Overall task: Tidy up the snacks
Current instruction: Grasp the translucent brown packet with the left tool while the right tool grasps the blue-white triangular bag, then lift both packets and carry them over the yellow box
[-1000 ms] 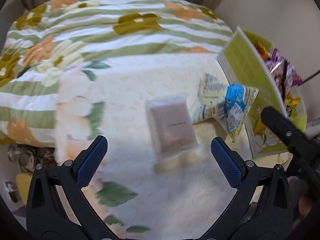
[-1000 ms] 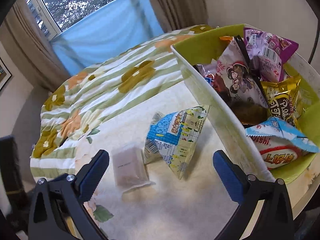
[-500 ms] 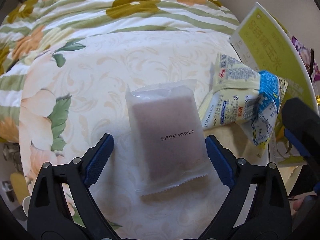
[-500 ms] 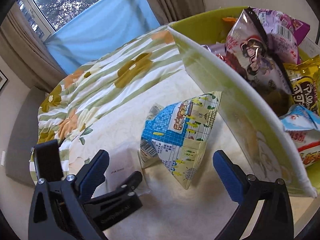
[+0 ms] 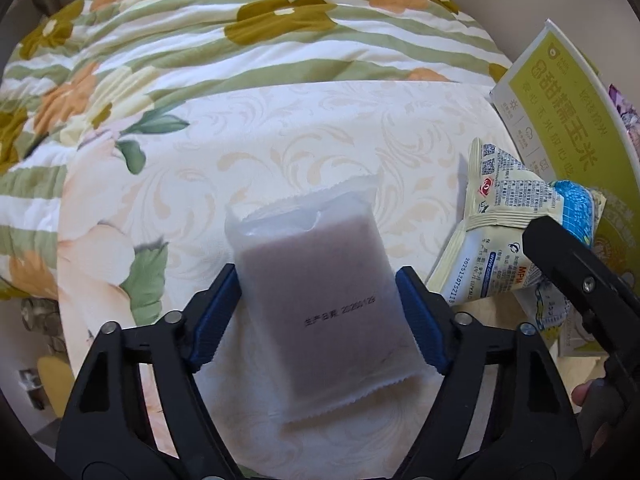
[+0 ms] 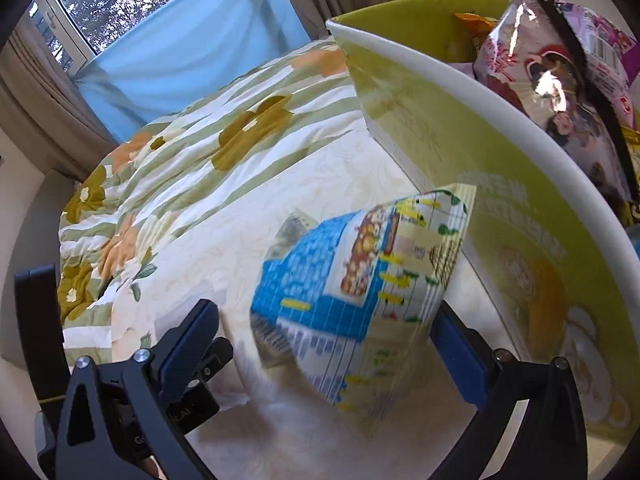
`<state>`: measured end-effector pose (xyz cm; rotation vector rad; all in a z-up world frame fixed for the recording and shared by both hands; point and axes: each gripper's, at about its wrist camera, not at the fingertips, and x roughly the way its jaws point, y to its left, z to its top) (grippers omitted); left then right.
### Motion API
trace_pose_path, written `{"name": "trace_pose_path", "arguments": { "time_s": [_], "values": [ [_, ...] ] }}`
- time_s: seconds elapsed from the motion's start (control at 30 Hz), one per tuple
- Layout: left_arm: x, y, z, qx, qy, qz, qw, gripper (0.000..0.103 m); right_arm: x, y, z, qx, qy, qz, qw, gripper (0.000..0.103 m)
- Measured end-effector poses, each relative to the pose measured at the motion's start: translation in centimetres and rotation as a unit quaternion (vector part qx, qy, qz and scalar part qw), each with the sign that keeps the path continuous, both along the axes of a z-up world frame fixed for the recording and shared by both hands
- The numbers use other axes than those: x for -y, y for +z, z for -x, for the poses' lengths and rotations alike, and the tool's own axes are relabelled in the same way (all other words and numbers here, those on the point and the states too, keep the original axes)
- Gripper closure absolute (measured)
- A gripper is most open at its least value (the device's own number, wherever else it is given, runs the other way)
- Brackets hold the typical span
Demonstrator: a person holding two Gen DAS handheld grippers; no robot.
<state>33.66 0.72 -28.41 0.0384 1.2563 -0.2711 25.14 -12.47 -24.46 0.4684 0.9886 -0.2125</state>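
On cream tablecloth (image 5: 320, 128), beside green box (image 6: 460, 128):

Item 1. Clear pouch (image 5: 320, 280), pinkish filling, printed date. Lies flat on cloth. Left gripper (image 5: 320, 312) a second ago hung back from it with jaws wide; half a second ago it straddled it; now the blue pads (image 5: 216, 320) touch both long edges. Pinching pouch, not yet lifted. Judgement: grasp nearly made, pouch ready to carry to box.

Item 2. Blue-and-yellow bag (image 6: 360, 288), standing on its edge just beside box wall, next to pouch. Right gripper (image 6: 320, 340) has come in from a distance and now has a jaw on either side, spread, right pad near or touching bag, left pad apart from it. Not closed. Judgement: next pickup, closing step outstanding.

Item 3. Green box, already holds several packets, purple bag (image 6: 560, 92) uppermost. Destination.

Remaining loose on cloth: items 1 and 2 only, as far as visible. Task judged near its end.
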Motion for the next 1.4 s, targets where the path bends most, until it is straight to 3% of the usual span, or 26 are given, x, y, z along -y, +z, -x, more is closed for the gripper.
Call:
{"name": "trace_pose_path", "arguments": {
  "time_s": [0.5, 0.73, 0.87, 1.1, 1.4],
  "values": [
    [-1.8, 0.2, 1.1, -0.018, 0.010, 0.007, 0.9998, 0.039, 0.5, -0.7, -1.2, -0.014, 0.027, -0.005, 1.000, 0.024],
    [-3.8, 0.4, 1.9, -0.028, 0.036, 0.025, 0.9987, 0.040, -0.6, -0.1, -1.3, 0.000, 0.063, 0.006, 0.998, 0.038],
    [-4.9, 1.0, 2.5, -0.027, 0.053, 0.042, 0.9974, 0.040, -1.4, 1.2, -0.8, 0.018, 0.080, 0.018, 0.996, 0.039],
    [-5.7, 4.5, 3.9, 0.004, 0.057, 0.068, 0.9960, 0.043, -2.8, 4.1, 0.6, 0.045, 0.105, 0.036, 0.993, 0.039],
    [-3.5, 11.4, 5.4, 0.048, 0.022, 0.096, 0.9940, 0.043, -2.1, 11.1, 5.0, 0.100, 0.101, 0.057, 0.988, 0.039]
  ]
}}
